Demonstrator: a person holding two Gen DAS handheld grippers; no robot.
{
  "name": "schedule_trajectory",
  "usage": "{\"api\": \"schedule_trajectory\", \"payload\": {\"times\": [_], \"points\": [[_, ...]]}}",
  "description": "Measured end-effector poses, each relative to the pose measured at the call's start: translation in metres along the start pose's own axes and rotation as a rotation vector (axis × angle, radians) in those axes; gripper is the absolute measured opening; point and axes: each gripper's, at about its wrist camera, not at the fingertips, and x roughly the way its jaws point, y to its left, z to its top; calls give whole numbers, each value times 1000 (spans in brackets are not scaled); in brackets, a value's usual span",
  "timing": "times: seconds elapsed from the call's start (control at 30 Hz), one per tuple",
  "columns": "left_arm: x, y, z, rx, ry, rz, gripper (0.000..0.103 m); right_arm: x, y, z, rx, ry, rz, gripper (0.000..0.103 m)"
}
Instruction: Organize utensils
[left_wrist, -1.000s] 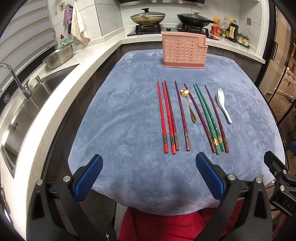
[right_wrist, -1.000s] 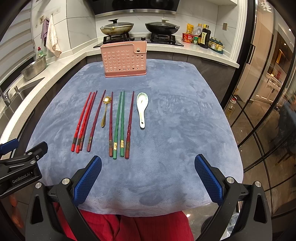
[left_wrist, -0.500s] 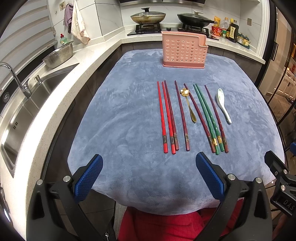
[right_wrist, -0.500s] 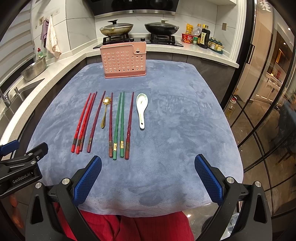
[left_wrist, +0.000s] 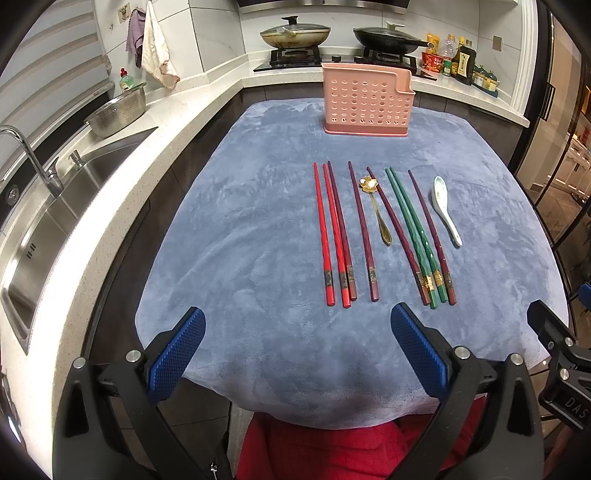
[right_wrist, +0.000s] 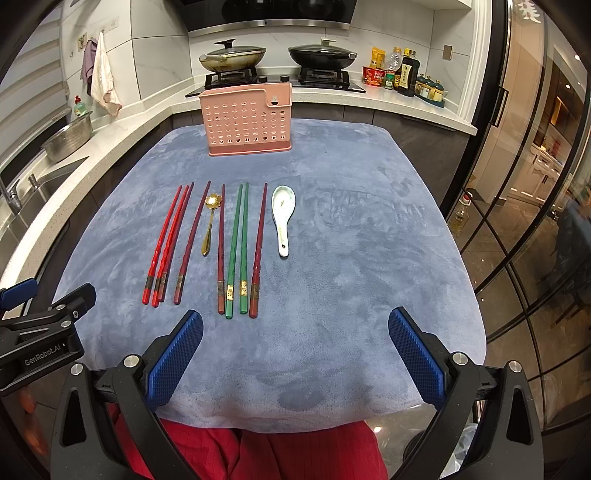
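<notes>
Blue-grey cloth (right_wrist: 369, 258) covers the table, kitchen counter w/ sink (left_wrist: 55, 206) at its left edge and stove along the far wall. Nearest, both grippers hang over the near edge: left gripper (left_wrist: 295, 354) w/ jaws wide apart, holding nothing; right gripper (right_wrist: 295, 354) same, jaws apart, nothing between. Past them, mid-table, utensils lie in a row, long axes running near-to-far, thick decorated ends toward the near edge, tips toward the far edge: red chopsticks (right_wrist: 164, 243) leftmost, maroon chopstick (right_wrist: 190, 240) beside them, gold spoon (right_wrist: 209, 225) bowl pointing far, green chopsticks (right_wrist: 238, 247) between two more maroon ones, white ceramic spoon (right_wrist: 282, 218) rightmost, bowl far, handle near. Near the far edge, pink perforated holder (right_wrist: 245, 120) stands upright, well apart from the row.
</notes>
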Motion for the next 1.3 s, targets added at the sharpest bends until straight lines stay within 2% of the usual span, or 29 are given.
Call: {"api": "schedule_trajectory", "payload": {"times": [0.63, 0.67, 0.7, 0.87, 1.07, 1.3], "points": [[7, 3, 2, -14, 16, -1, 96, 6, -4, 0, 11, 1, 0, 96], [10, 5, 2, -23, 23, -2, 96, 11, -2, 1, 18, 3, 3, 96], [14, 8, 3, -35, 28, -3, 96, 10, -17, 0, 25, 5, 10, 96], [39, 21, 8, -99, 54, -19, 96, 26, -21, 3, 51, 23, 11, 96], [72, 21, 12, -90, 87, -36, 96, 53, -26, 6, 74, 53, 21, 96], [109, 18, 17, -77, 132, -38, 85, 77, -28, 13, 89, 79, 23, 96]]}}
